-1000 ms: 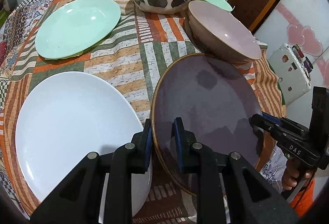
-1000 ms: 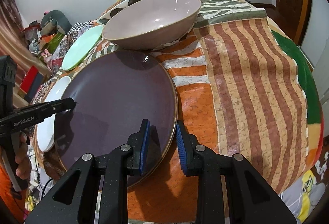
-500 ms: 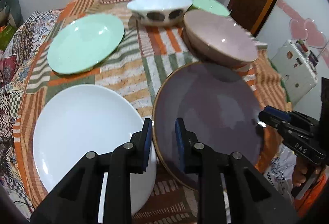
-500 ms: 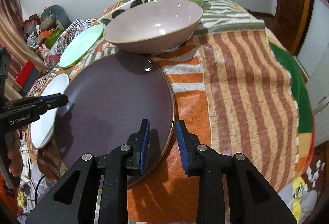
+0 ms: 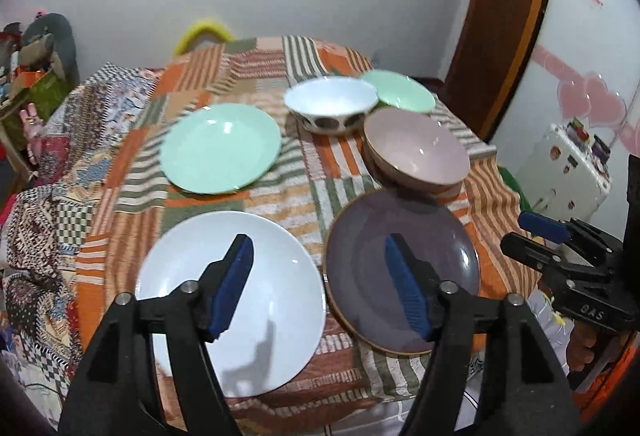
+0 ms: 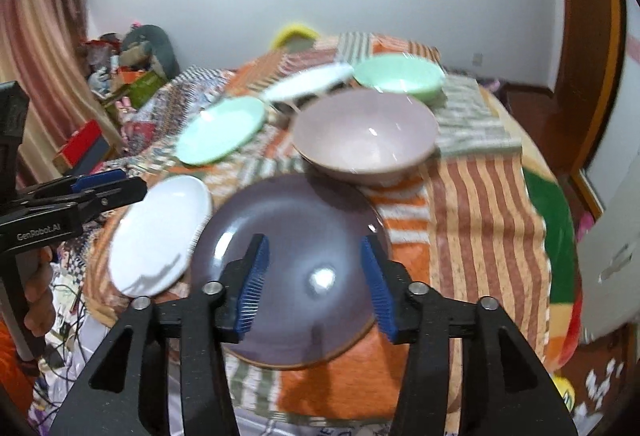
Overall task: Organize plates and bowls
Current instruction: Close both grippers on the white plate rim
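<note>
A dark purple plate [image 5: 436, 236] [image 6: 296, 204] lies flat on the patchwork tablecloth near the front edge. Beside it on the left lies a white plate [image 5: 272, 276] [image 6: 160, 232]. My left gripper [image 5: 319, 252] [image 6: 128, 182] hovers above the gap between these two plates, its jaws opening with nothing between them. My right gripper [image 6: 313, 248] [image 5: 520, 234] hangs over the purple plate's near side, jaws also opening and holding nothing. Behind sit a mauve bowl [image 5: 416, 152] [image 6: 364, 132], a white bowl with dark dots [image 5: 332, 104], a green bowl [image 5: 400, 96] [image 6: 400, 74] and a green plate [image 5: 220, 148] [image 6: 222, 132].
The tablecloth [image 6: 480, 204] hangs over the round table's edge on the right and front. A yellow chair back [image 5: 204, 32] stands behind the table. Cluttered boxes [image 6: 136, 76] sit at the left and a white appliance [image 5: 568, 172] at the right by a wooden door frame.
Both grippers were closed around the purple plate's rim; both have let go, spread their jaws and risen away. The plate now lies flat on the cloth.
</note>
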### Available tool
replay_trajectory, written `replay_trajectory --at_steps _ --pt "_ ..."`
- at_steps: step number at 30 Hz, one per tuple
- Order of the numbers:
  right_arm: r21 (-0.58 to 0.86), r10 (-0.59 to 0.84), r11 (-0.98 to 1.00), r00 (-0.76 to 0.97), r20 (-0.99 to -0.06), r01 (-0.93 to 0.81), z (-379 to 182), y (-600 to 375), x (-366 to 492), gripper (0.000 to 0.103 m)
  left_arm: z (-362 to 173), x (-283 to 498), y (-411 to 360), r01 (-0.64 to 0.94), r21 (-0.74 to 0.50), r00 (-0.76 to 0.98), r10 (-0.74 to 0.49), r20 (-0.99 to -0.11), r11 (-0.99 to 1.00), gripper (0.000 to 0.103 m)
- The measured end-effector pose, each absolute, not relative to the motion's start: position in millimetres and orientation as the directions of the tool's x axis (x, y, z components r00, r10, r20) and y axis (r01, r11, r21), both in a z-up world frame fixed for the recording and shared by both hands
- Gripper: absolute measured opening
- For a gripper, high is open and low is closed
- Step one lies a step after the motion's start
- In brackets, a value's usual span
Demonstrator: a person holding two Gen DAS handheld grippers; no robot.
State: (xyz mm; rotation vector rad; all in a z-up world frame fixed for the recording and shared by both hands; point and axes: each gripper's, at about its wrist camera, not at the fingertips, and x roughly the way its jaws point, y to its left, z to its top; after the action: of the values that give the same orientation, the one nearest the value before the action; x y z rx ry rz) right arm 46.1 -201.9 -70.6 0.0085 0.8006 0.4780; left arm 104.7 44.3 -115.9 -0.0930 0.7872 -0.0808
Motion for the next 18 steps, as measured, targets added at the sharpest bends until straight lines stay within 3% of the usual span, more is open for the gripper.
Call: replay_trajectory --at_steps 4,6,8,18 --pt "0.173 0.446 0.874 0.609 -0.655 -0.455 -57.6 -184.8 41.6 0.054 -104.5 87.7 64.1 -0.019 -0.117 0.733 -0.066 -0.677 0.993 0.089" --pt "0.168 0.455 0.868 0.612 -0.647 -0.468 -54.2 -177.4 40.7 0.058 -101.3 80.5 74.1 -0.042 -0.114 0.744 -0.045 -0.666 0.993 0.09" --pt "0.167 0.468 0.86 0.616 -0.634 -0.482 -52.0 -171.6 37.9 0.069 -99.2 73.7 84.7 -0.065 -0.107 0.752 -0.022 -0.659 0.992 0.092" --pt "0.17 0.513 0.824 0.584 -0.63 -0.54 -56.0 -128.9 47.9 0.071 -118.0 53.1 134.3 -0.171 -0.096 0.729 0.06 -0.682 0.981 0.096"
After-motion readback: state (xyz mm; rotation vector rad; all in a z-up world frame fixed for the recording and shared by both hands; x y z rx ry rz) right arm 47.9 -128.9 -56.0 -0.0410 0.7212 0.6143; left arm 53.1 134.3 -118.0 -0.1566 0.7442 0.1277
